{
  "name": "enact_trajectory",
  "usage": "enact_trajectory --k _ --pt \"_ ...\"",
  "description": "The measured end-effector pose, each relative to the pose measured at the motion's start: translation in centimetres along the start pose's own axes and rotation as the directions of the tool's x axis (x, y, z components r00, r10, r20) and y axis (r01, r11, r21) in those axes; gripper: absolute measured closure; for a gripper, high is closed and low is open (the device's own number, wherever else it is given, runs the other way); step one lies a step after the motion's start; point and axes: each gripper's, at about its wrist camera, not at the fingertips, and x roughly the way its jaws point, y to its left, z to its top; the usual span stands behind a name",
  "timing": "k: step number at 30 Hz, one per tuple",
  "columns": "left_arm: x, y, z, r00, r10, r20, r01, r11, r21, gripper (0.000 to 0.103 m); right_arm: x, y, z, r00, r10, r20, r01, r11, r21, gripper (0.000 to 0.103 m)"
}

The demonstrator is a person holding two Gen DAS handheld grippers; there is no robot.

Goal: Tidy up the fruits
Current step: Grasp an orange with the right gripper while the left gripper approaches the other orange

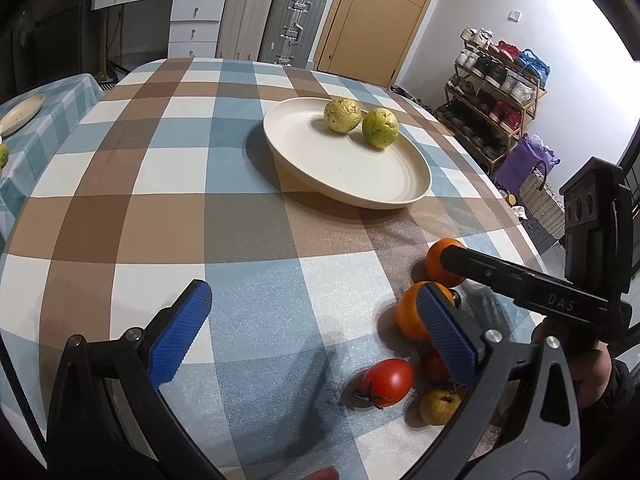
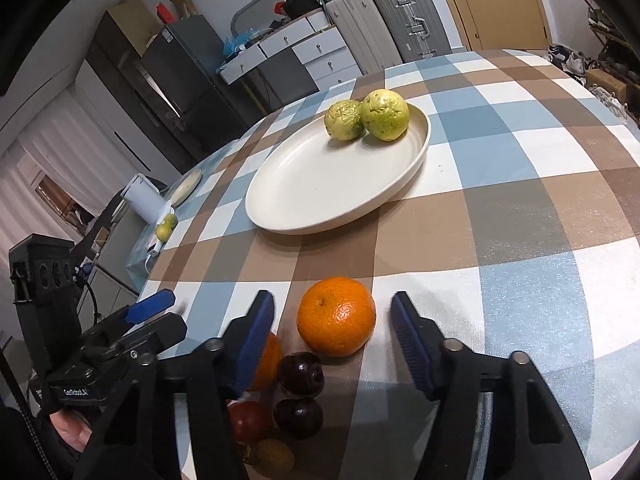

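Right gripper point(image 2: 332, 332) jaws straddle the orange point(image 2: 336, 315), pads apart.

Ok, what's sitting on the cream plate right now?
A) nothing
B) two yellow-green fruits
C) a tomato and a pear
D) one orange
B: two yellow-green fruits sit side by side at the far edge of the cream plate, while the oranges, tomato and other fruit are on the tablecloth nearer the grippers.

Bright orange point(image 2: 336, 315) between the right gripper's point(image 2: 332, 334) parted pads, two yellow-green fruits point(image 2: 366, 120) on cream plate point(image 2: 320, 196) beyond
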Motion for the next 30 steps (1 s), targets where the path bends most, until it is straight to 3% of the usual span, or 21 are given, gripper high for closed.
enact_trajectory --k 5,22,30 --pt "0.0 -0.1 0.0 1.000 0.000 0.005 0.000 1.000 0.005 0.001 0.1 0.3 -0.1 1.000 -0.017 -0.009 0.017 1.000 -0.017 0.061" --pt "-0.7 -0.5 0.3 1.000 0.001 0.010 -0.001 1.000 0.014 0.001 -1.0 -0.2 -0.3 1.000 0.007 0.029 -0.007 1.000 0.008 0.062" --pt "-0.4 -1.4 1.1 0.997 -0.077 -0.022 0.078 0.997 0.013 0.001 -3.4 -0.5 -0.1 0.996 0.024 0.089 -0.024 1.000 0.007 0.062"
